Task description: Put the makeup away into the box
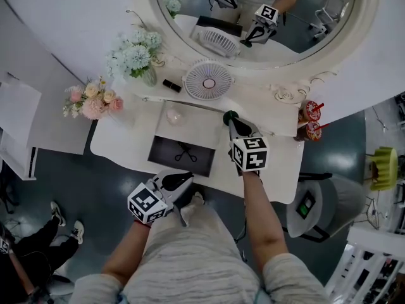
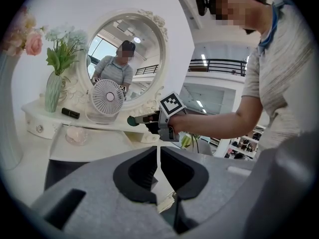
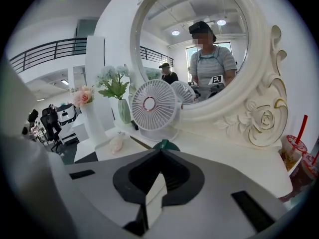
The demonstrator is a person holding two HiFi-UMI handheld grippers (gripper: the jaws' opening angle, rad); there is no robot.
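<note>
My right gripper [image 1: 230, 118] is over the white vanity table [image 1: 278, 163], shut on a small dark green round makeup item [image 1: 230, 115]. That green item [image 3: 166, 145] peeks out past the jaw tips in the right gripper view and is seen from the side as the green item [image 2: 132, 120] in the left gripper view. The open box [image 1: 181, 156] with a dark inside lies left of it, set into the table front. A black lipstick [image 1: 171, 85] lies on the shelf by the fan [image 1: 208, 80]. My left gripper [image 1: 179, 181] hangs shut and empty near the person's body.
A vase of pale flowers [image 1: 136, 56] and a pink bouquet [image 1: 93, 99] stand at the left. A clear pink-tinted dish [image 1: 174, 116] rests behind the box. The oval mirror [image 1: 253, 18] rises at the back. Two red cups [image 1: 310, 120] stand at the table's right end. A grey stool [image 1: 313, 206] is on the right.
</note>
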